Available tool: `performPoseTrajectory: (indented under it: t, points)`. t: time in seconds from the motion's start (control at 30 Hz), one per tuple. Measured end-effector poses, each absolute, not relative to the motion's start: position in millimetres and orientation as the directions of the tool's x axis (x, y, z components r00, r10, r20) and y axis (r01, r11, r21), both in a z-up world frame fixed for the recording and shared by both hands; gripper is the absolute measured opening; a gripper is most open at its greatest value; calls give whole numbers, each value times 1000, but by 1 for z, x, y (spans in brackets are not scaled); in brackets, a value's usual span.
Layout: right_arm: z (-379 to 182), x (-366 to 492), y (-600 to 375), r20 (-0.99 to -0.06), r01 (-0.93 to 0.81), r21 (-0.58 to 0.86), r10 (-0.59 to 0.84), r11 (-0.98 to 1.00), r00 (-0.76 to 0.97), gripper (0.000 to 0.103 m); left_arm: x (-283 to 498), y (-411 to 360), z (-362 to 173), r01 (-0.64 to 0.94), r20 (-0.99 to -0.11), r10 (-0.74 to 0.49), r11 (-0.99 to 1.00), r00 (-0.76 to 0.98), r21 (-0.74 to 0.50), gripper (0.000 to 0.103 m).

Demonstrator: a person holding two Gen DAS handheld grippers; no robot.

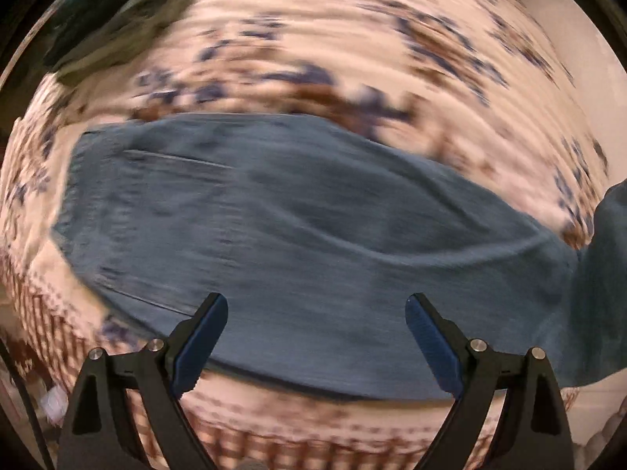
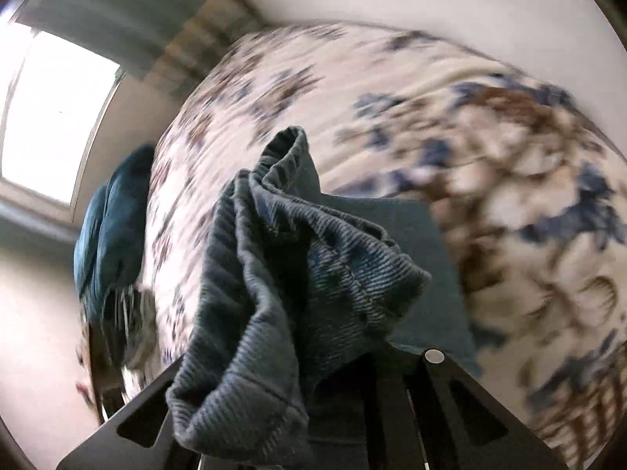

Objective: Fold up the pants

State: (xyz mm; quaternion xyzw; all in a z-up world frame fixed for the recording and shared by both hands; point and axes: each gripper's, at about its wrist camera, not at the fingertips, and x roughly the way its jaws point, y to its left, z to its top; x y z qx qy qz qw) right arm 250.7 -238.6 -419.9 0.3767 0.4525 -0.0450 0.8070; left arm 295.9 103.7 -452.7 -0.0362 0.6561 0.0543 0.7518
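Blue corduroy pants (image 1: 298, 227) lie spread across a floral bedspread (image 1: 352, 39), running from the left to the right edge of the left wrist view, where one end lifts up. My left gripper (image 1: 315, 317) is open and empty, just above the pants' near edge. In the right wrist view, my right gripper (image 2: 313, 360) is shut on a bunched end of the pants (image 2: 282, 274), which is raised above the bed and hides the fingertips. The rest of the pants (image 2: 423, 258) lies flat behind the bunch.
The bedspread (image 2: 392, 98) has a patterned border at its near edge (image 1: 313, 431). A dark teal pillow or garment (image 2: 113, 227) lies at the bed's far side, and it also shows in the left wrist view (image 1: 117, 11). A bright window (image 2: 58, 109) is on the wall.
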Motion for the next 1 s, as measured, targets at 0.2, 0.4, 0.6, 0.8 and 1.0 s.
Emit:
performPoseTrajectory:
  t: [0.2, 0.4, 0.6, 0.8, 1.0]
  points:
    - [-448, 274, -78, -825, 249, 448, 291, 859, 484, 8, 298, 201, -446, -232, -983, 105, 970, 151, 68, 93]
    - [-516, 285, 37, -903, 133, 310, 247, 941, 352, 9, 289, 267, -454, -298, -982, 139, 950, 129, 96, 93]
    - [-524, 280, 72, -920, 1, 151, 141, 988, 366, 9, 289, 289, -463, -324, -987, 110, 944, 115, 68, 93]
    - [-509, 267, 102, -920, -215, 47, 126, 976, 371, 9, 304, 269, -450, -280, -987, 52, 960, 153, 7, 93]
    - [-516, 273, 86, -933, -196, 312, 338, 930, 120, 84, 328, 247, -442, -237, -984, -62, 966, 168, -102, 93]
